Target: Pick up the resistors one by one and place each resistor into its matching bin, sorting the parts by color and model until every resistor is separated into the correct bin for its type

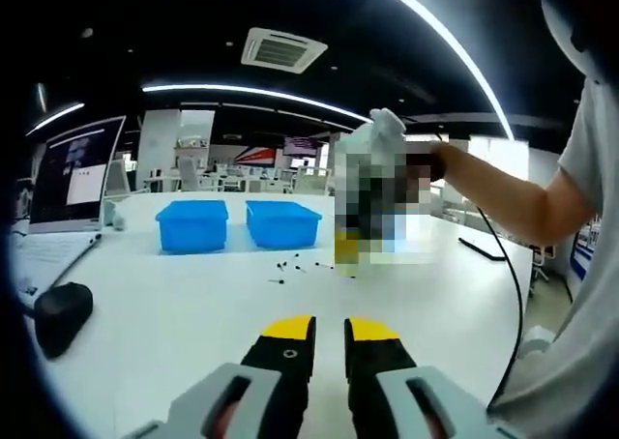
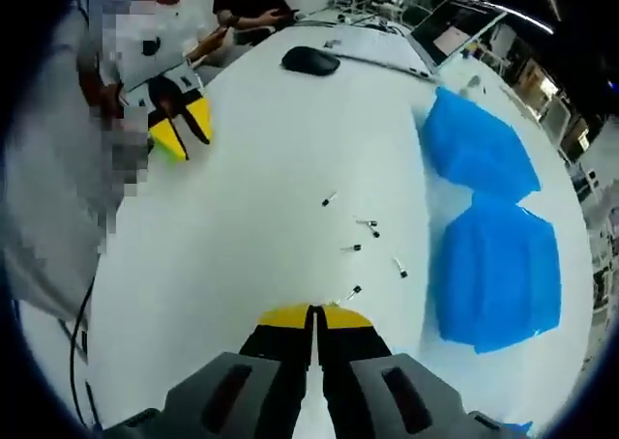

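Now, desk: we see a white desk carrying the parts in both gripper views.
Left gripper: our left gripper hovers above the bare desk, its yellow-tipped fingers parted by a narrow gap and holding nothing.
Right gripper: our right gripper hangs over the desk, its fingers pressed together with nothing between them that we can see.
Resistors: small dark resistors lie scattered loose on the desk, just ahead of the right gripper and beside the bins; in the left gripper view they sit in front of the bins.
Bins: two blue bins stand side by side, one just beside the other.
Other items: a black mouse lies well apart from the resistors; a laptop stands at the desk's edge.
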